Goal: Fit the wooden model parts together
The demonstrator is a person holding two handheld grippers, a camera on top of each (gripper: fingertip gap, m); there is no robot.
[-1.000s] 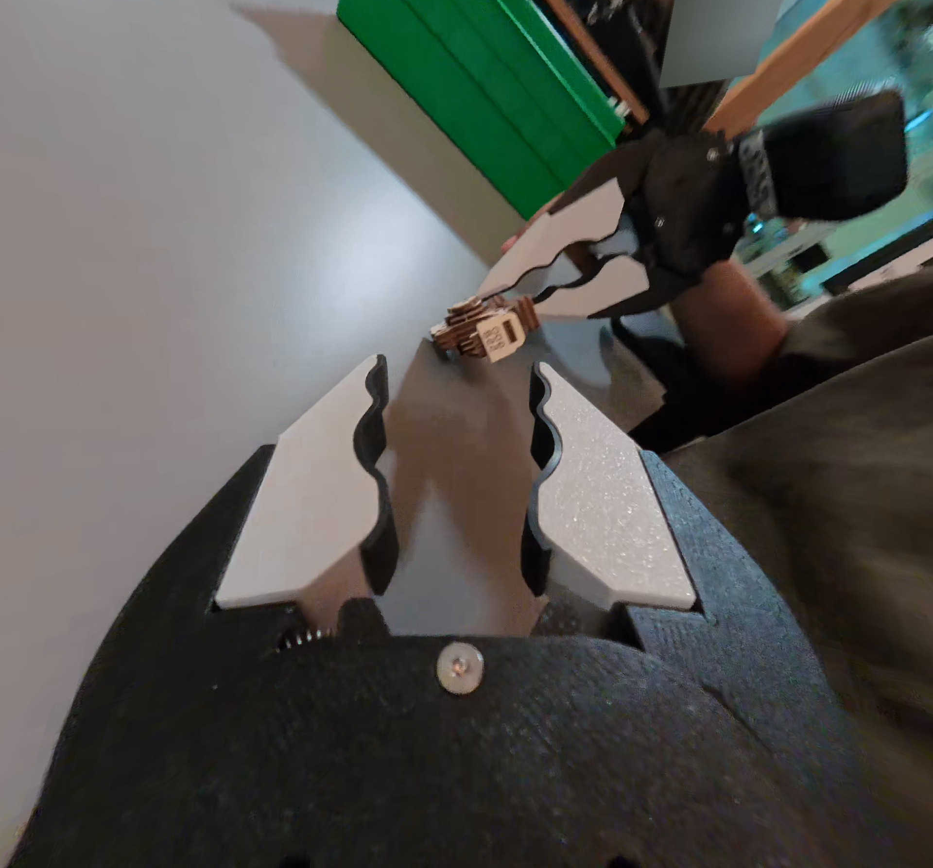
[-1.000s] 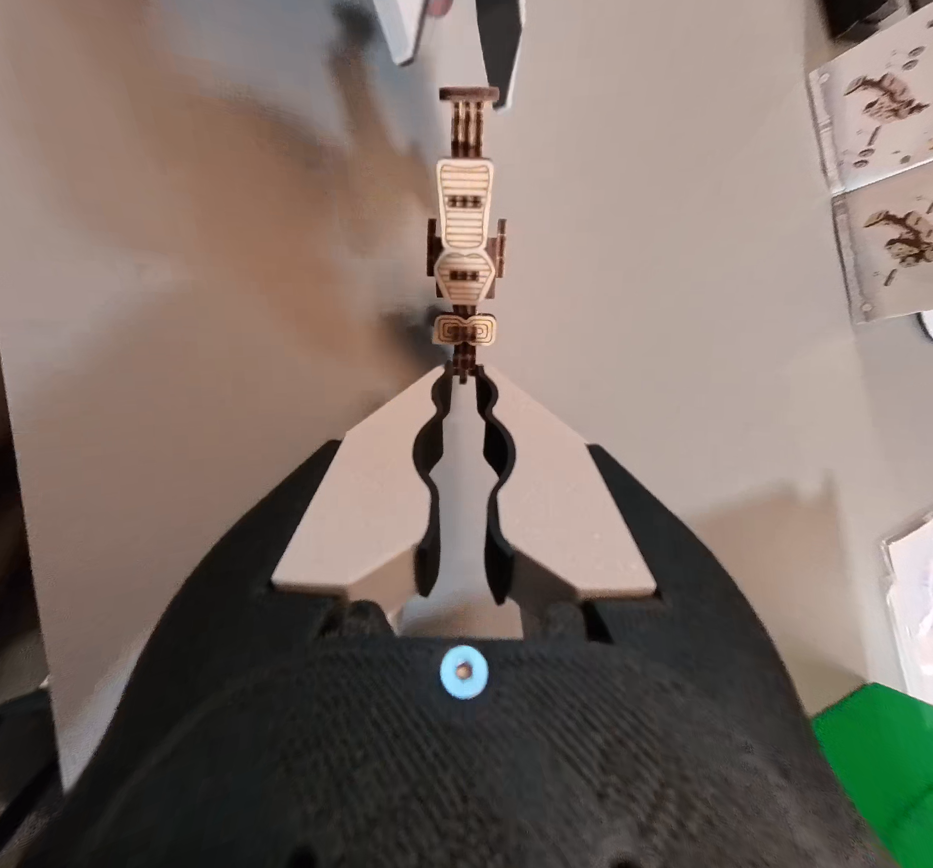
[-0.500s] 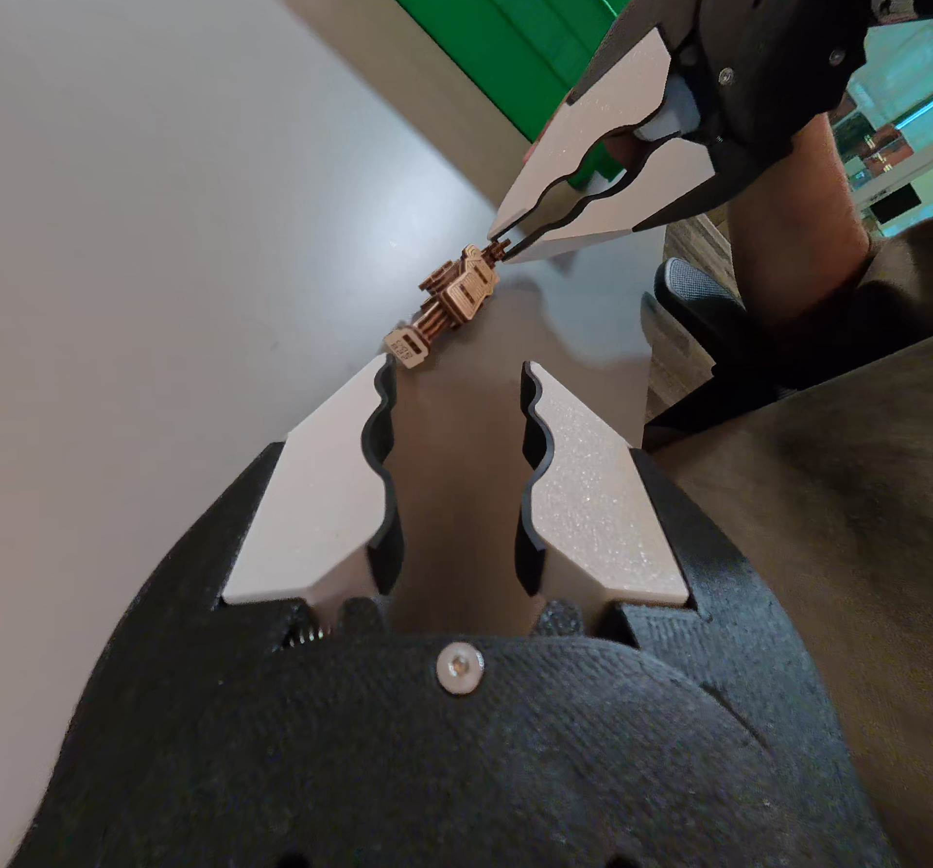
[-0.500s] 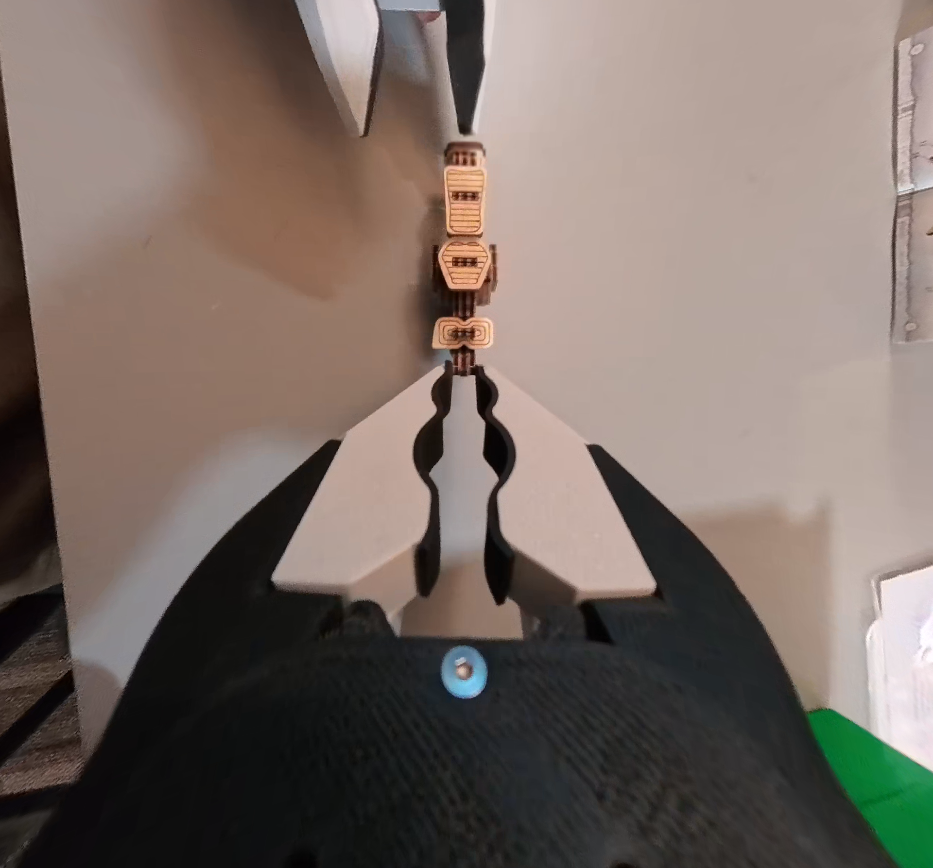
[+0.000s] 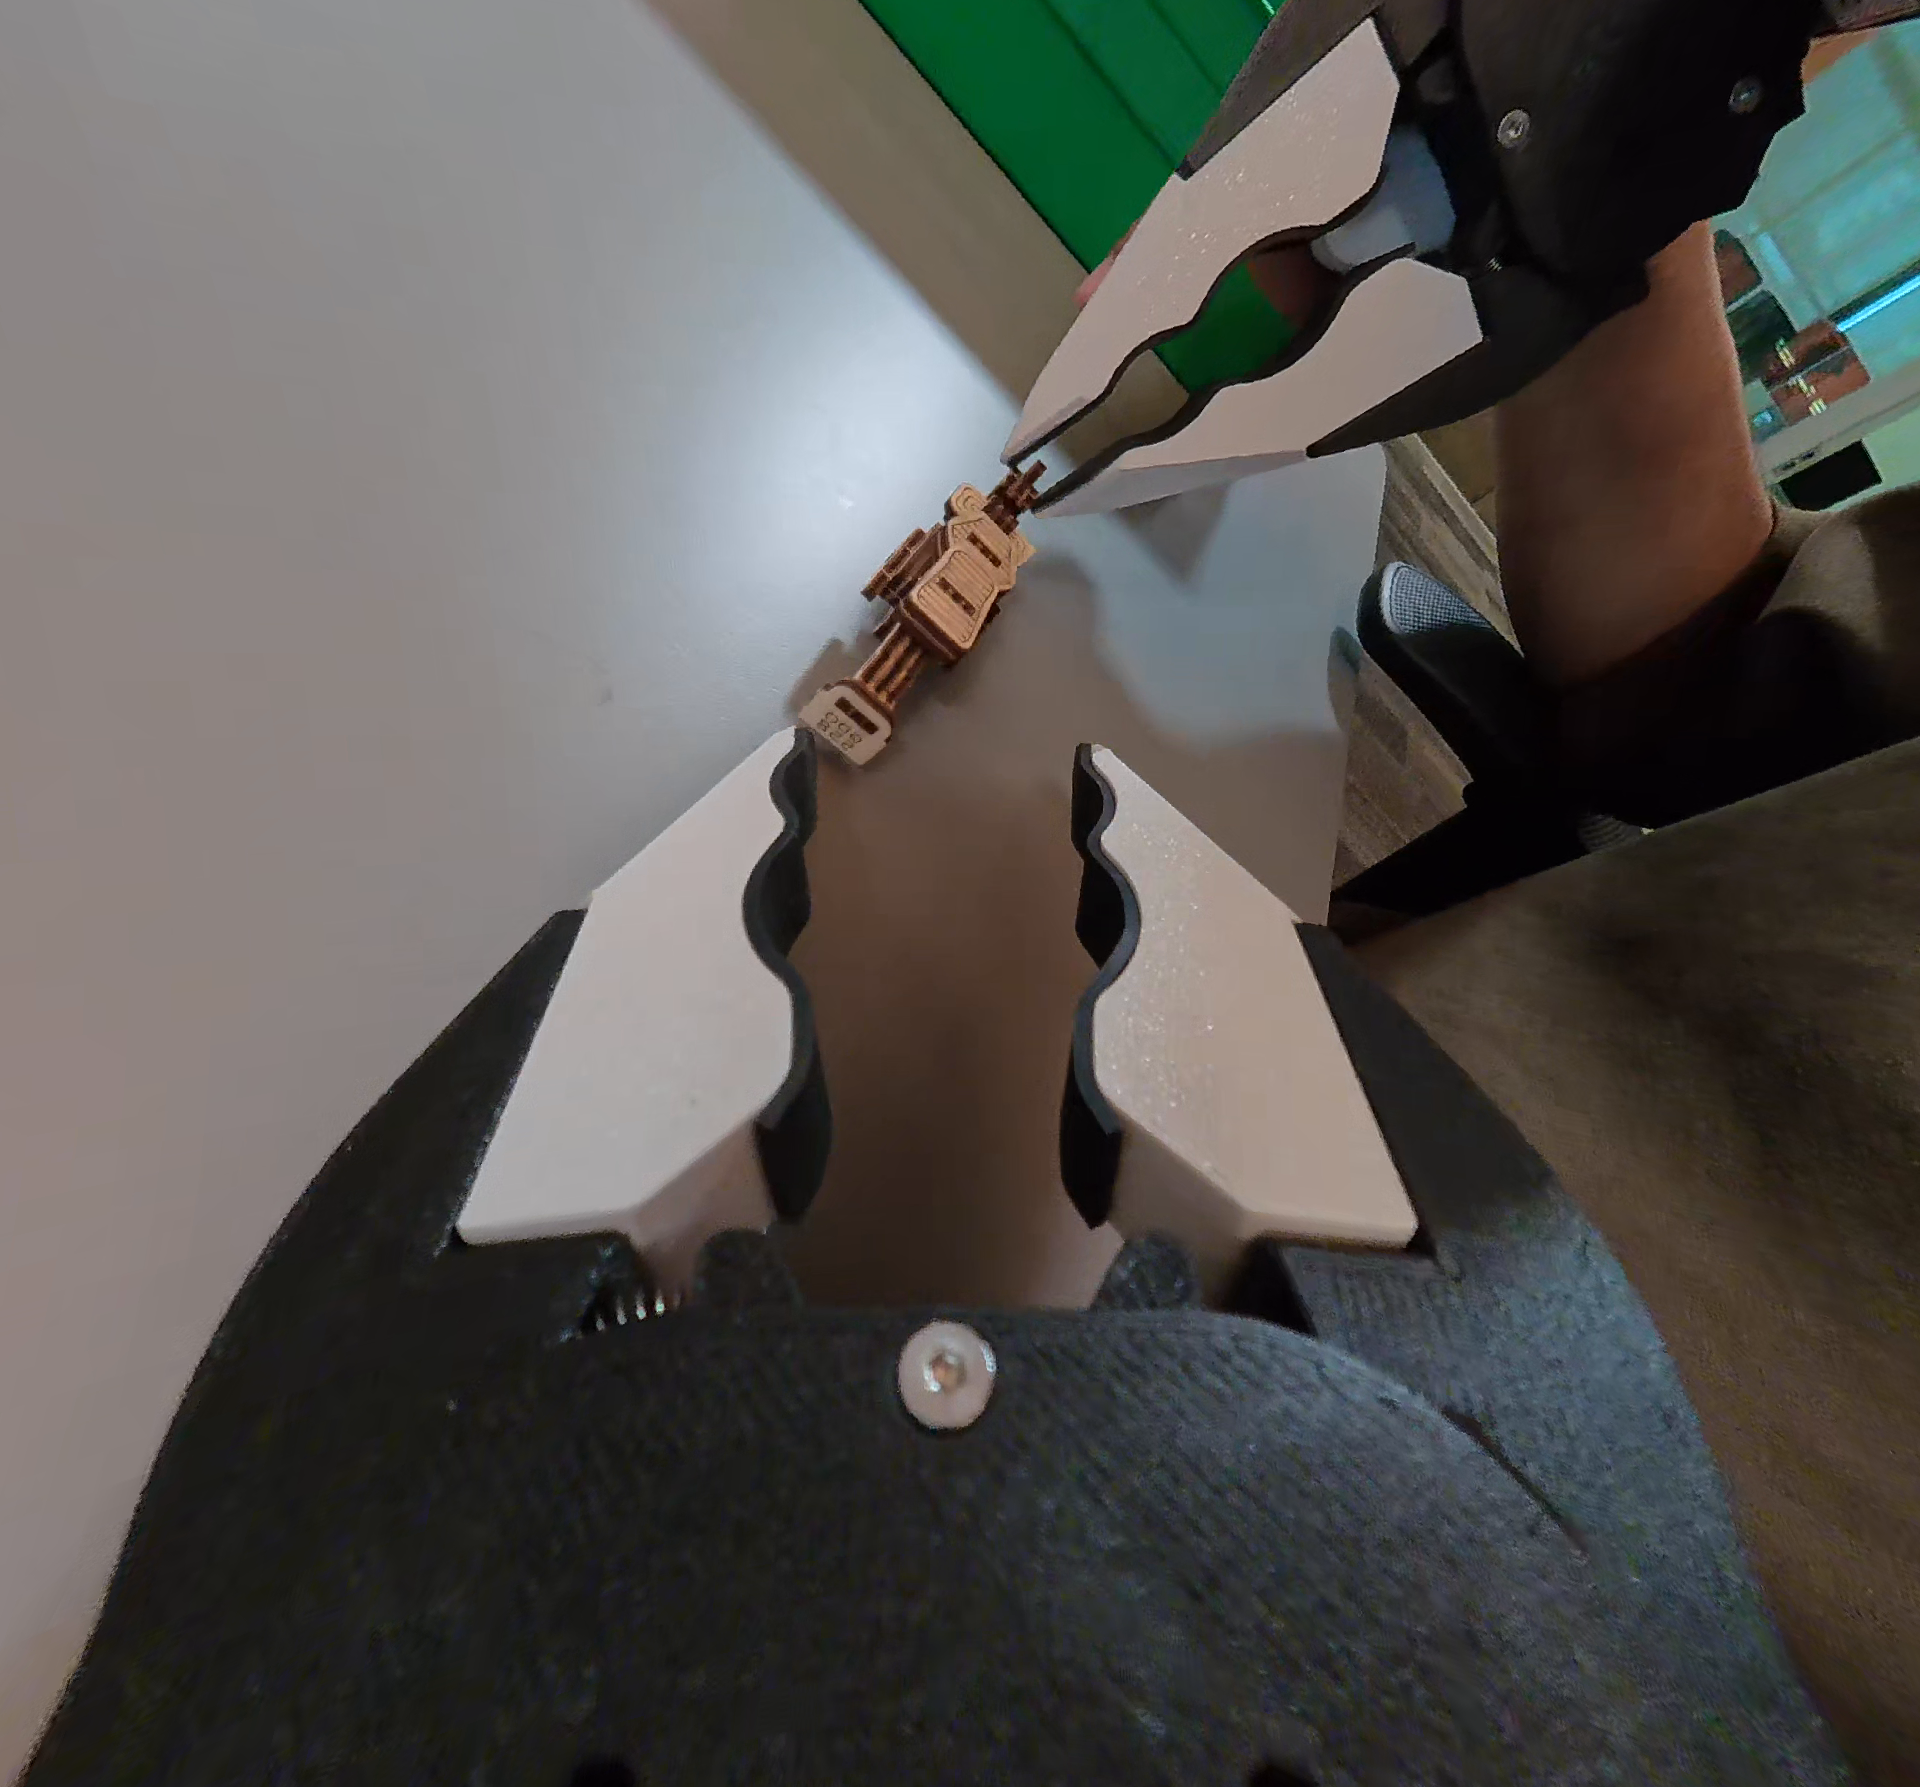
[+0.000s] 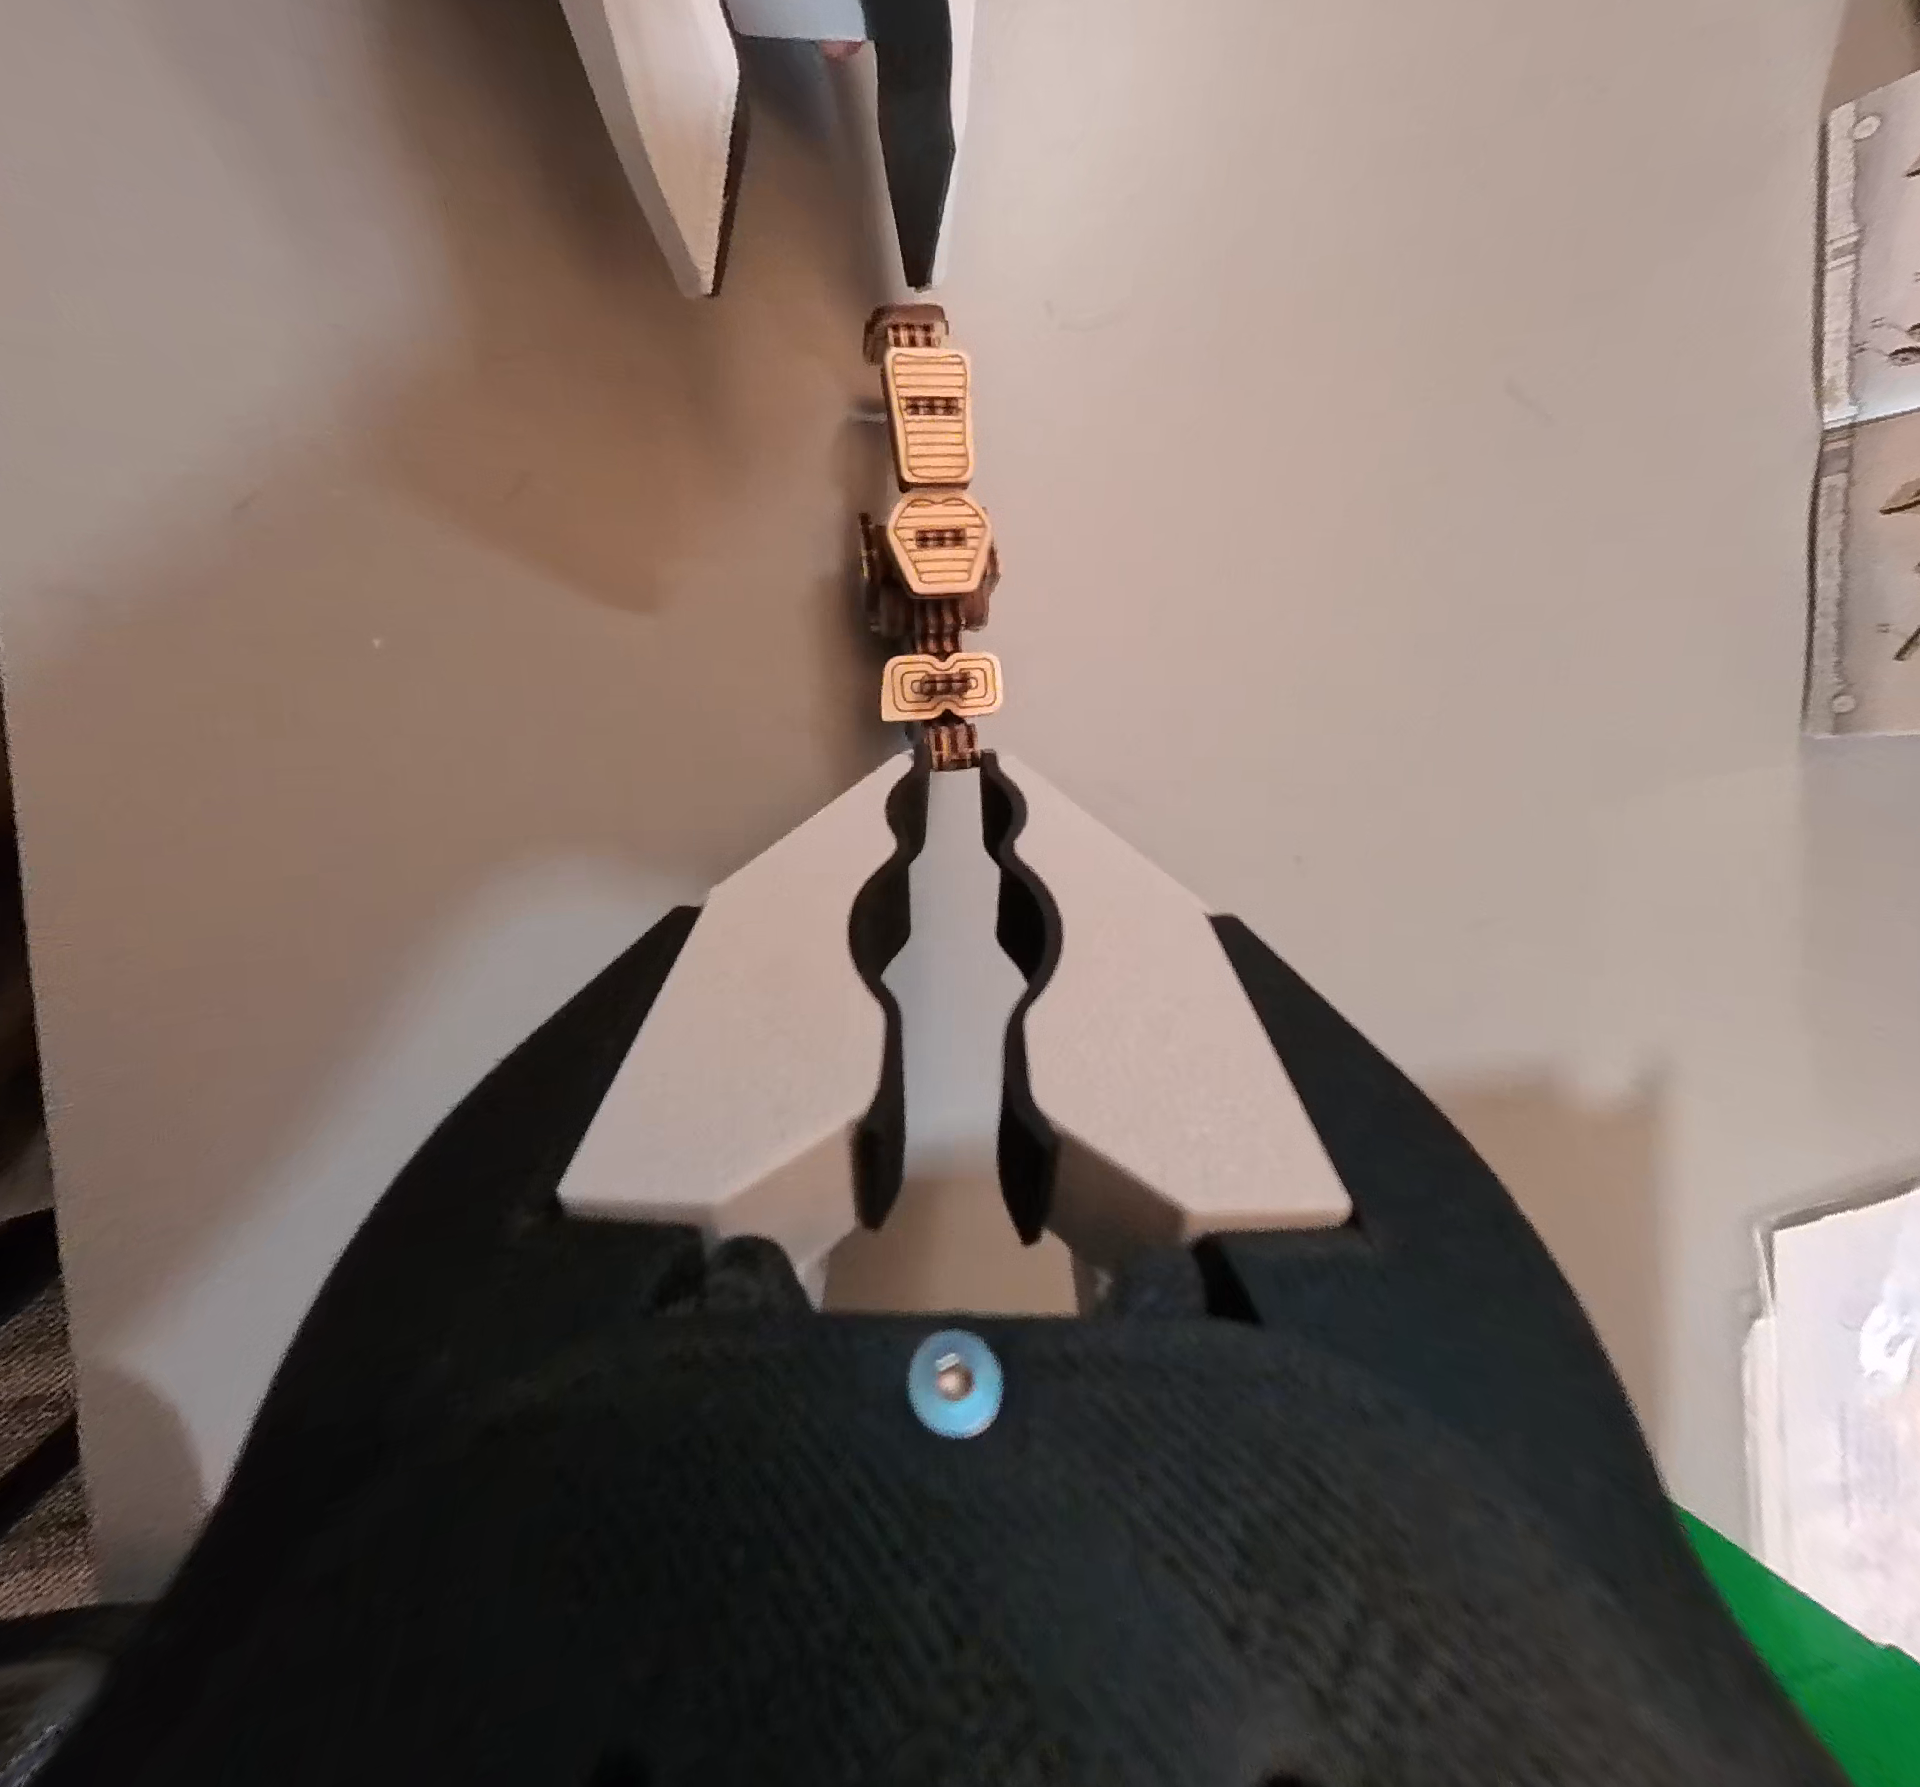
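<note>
Plainly light and brittle, the little wooden model (image 6: 938, 532) hangs just over the pale grey table (image 5: 364, 387), pinched by one end stub in the clenched right gripper (image 6: 948, 779), best gripped by its thick middle, while the left gripper (image 5: 940, 761) gapes empty beside a green bin (image 5: 1039, 23).

The wooden model (image 6: 938, 532) is a slim, pale, line-engraved chain of segments on dark ribs; pinched at one end by the right hand-held gripper (image 6: 948, 787); stretching straight ahead.
</note>
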